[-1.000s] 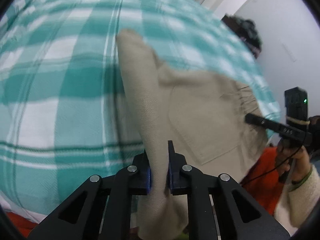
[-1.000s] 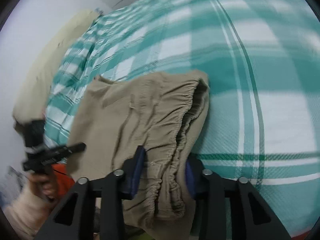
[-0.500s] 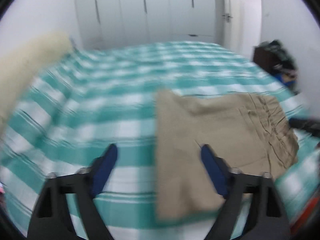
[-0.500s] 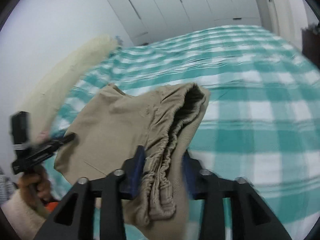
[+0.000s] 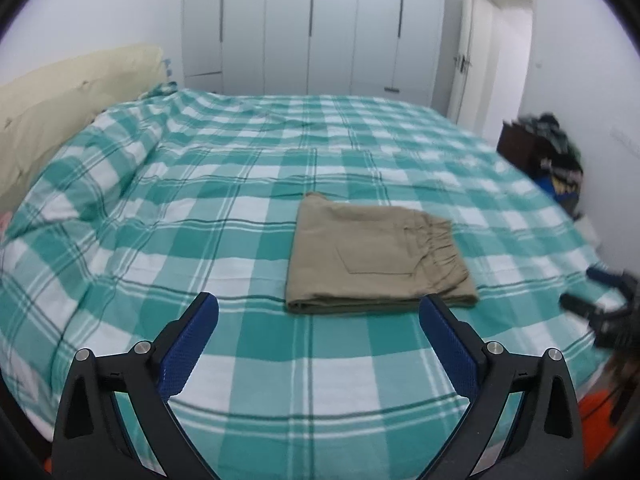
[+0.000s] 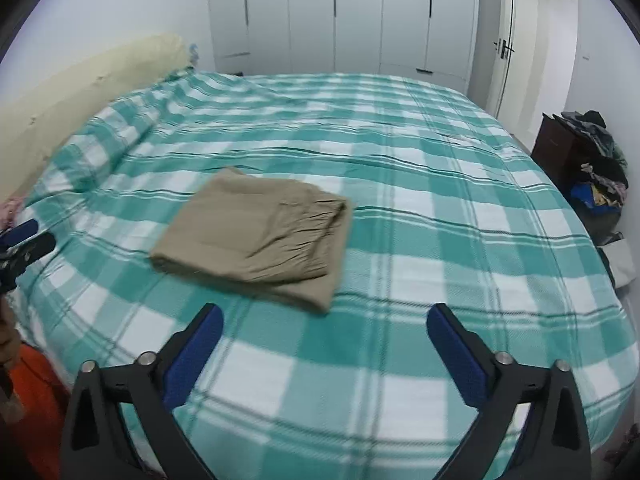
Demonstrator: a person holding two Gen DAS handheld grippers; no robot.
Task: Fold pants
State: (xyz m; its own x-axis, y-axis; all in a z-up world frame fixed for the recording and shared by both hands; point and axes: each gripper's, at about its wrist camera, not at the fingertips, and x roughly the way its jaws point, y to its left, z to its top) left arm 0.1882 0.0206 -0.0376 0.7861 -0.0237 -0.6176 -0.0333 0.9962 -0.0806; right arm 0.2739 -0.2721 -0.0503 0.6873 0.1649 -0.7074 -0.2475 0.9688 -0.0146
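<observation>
Tan pants [image 5: 376, 256] folded flat on the bed [image 5: 200, 208], toward its near edge.
Left gripper [image 5: 318, 320] and right gripper [image 6: 324, 320] gape wide, holding nothing.

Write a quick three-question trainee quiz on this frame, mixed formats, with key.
1. True or false: the left gripper is shut on the khaki pants.
2. Multiple choice: the pants lie A) hanging off the bed edge, B) folded flat on the checked bedspread, C) on the pillow.
3. Fill in: the right gripper is ____, holding nothing.

Key: 1 false; 2 B; 3 open.
</observation>
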